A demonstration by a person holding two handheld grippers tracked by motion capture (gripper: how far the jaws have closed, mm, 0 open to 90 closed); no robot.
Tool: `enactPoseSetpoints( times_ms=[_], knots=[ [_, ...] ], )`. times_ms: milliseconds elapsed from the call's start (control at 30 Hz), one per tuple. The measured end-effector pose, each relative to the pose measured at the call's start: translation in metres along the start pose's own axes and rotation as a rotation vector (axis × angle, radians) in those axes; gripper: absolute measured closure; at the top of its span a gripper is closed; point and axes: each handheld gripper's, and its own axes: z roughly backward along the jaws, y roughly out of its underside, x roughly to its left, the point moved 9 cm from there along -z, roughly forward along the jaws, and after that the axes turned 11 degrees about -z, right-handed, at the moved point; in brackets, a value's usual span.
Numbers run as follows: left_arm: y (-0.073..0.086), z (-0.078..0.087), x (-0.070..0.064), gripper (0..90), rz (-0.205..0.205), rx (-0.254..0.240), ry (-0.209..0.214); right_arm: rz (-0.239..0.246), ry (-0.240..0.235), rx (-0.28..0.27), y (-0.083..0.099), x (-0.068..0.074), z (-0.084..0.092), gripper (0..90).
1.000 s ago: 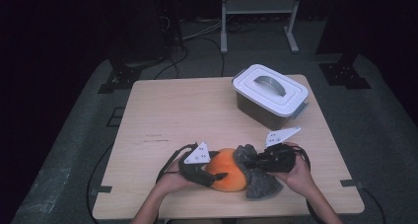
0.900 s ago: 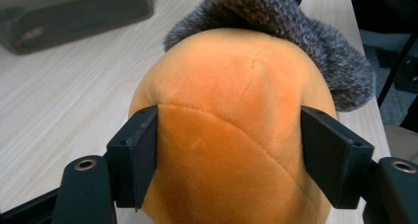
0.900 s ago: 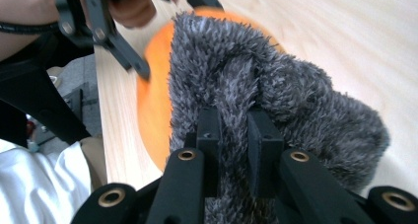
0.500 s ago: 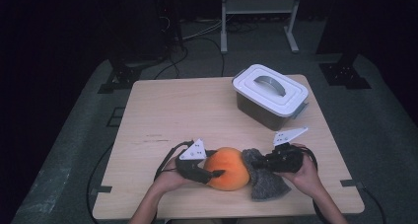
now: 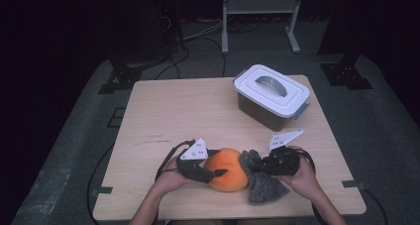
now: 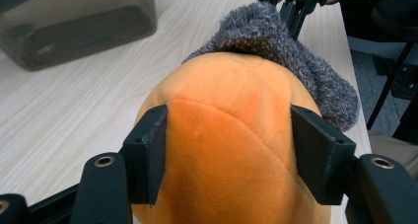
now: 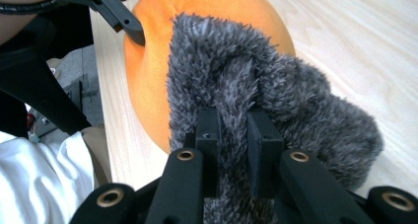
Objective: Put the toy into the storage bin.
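Round orange plush ball [image 5: 227, 169] sits at the table's [image 5: 168, 111] near edge, touching a fuzzy grey fabric cover [image 5: 262, 185]. Left gripper [image 6: 231, 150] has just been closing, jaws now pressing the ball's sides. Right gripper [image 7: 231, 135] is clamped on a fold of the cover. Step looks like parting ball and cover; next move likely needs opposing pulls. White-lidded bin [image 5: 271, 97] stands well apart.

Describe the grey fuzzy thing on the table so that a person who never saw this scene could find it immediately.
Start at the wooden table and look along its near edge, to the right of the middle. There, between the two hand-held grippers, an orange plush ball lies; the grey fuzzy cloth lies against its right side, pinched by the right gripper. It is the one shaggy, dark grey thing; the lidded container behind is hard.
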Motion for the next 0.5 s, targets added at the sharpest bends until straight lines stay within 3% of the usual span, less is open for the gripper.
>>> enactPoseSetpoints(
  times_ms=[167, 267, 433, 500],
  knots=[
    [-0.006, -0.006, -0.005, 35.0, -0.013, -0.004, -0.005, 0.042, -0.033, -0.079, -0.019, 0.02, 0.008, 77.7],
    [-0.005, -0.006, -0.006, 31.2, -0.023, 0.008, 0.006, 0.063, -0.007, -0.042, -0.017, 0.021, 0.0, 77.7],
    [-0.004, -0.003, -0.005, 20.8, 0.016, -0.015, 0.032, 0.037, -0.008, -0.012, -0.007, 0.012, -0.005, 77.7],
    [-0.001, -0.003, -0.004, 20.6, 0.013, 0.012, 0.036, 0.024, -0.011, -0.004, -0.003, 0.008, -0.005, 77.6]
  ],
)
